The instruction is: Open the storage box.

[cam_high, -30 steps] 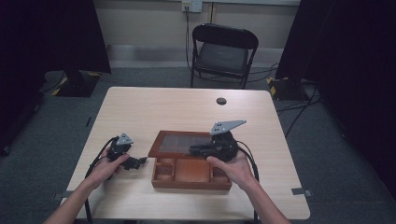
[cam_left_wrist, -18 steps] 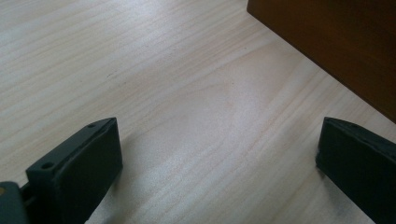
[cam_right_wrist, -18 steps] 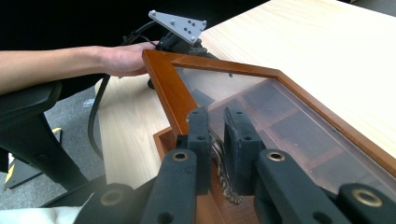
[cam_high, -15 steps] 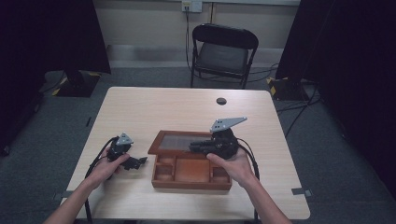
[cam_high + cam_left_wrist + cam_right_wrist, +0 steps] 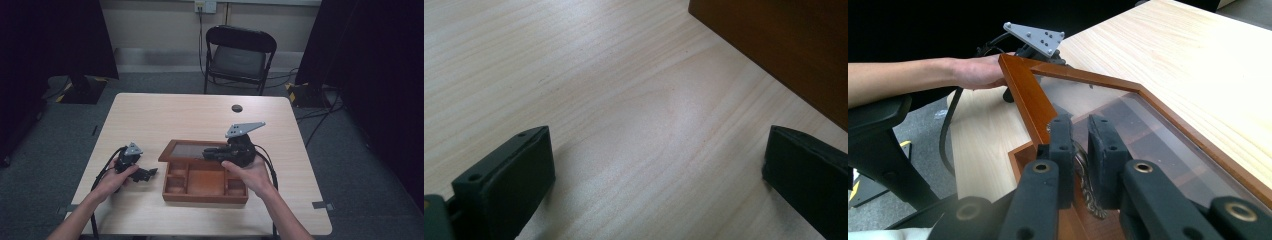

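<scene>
A brown wooden box (image 5: 205,196) with several open compartments sits at the table's near middle. Its glass-paned lid (image 5: 190,150) is tilted up at the back. My right gripper (image 5: 207,154) is shut on the ornate brass clasp (image 5: 1084,172) at the lid's edge, and the lid frame (image 5: 1023,95) rises just beyond the jaws (image 5: 1075,132). My left gripper (image 5: 147,174) rests on the table to the left of the box. Its fingers (image 5: 504,185) stand wide apart over bare wood, the gripper (image 5: 656,155) open, with the box's side (image 5: 784,45) a little ahead.
A small black round object (image 5: 236,108) lies near the table's far edge. A black folding chair (image 5: 240,55) stands behind the table. Cables trail from both grippers over the near edge. The light wood table (image 5: 165,115) lies bare beyond the box.
The right gripper has shifted only slightly with the lid's clasp in it. The left gripper has kept still.
</scene>
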`<state>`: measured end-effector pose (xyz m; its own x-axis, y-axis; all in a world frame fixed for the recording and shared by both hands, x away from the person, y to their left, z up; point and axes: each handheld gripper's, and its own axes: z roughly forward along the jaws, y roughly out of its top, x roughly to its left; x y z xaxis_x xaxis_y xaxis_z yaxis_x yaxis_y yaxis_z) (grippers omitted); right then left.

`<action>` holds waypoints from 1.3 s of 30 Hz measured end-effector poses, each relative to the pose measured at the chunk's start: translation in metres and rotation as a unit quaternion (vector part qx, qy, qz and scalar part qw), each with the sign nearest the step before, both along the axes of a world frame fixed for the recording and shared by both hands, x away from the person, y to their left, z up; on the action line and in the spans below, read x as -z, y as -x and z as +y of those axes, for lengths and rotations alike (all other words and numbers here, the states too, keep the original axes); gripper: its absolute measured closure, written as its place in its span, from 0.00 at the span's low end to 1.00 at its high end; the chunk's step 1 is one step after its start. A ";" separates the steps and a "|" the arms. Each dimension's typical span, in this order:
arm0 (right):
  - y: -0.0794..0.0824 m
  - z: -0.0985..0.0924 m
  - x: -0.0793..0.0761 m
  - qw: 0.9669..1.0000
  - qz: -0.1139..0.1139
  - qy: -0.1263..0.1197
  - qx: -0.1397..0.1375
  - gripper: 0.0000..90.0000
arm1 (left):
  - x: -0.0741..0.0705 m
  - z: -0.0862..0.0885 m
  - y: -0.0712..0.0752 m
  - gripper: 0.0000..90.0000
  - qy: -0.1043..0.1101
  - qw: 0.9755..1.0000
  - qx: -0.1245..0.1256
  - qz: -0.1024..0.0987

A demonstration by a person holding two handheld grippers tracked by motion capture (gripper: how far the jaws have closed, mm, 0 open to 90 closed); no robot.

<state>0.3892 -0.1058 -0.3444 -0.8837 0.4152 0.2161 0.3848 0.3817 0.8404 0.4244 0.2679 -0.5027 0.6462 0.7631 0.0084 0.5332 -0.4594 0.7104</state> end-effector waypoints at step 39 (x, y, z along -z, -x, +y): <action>-0.009 0.000 -0.009 1.000 -0.005 -0.005 0.006 0.91 | 0.000 0.000 0.000 0.00 0.000 1.000 0.000 0.001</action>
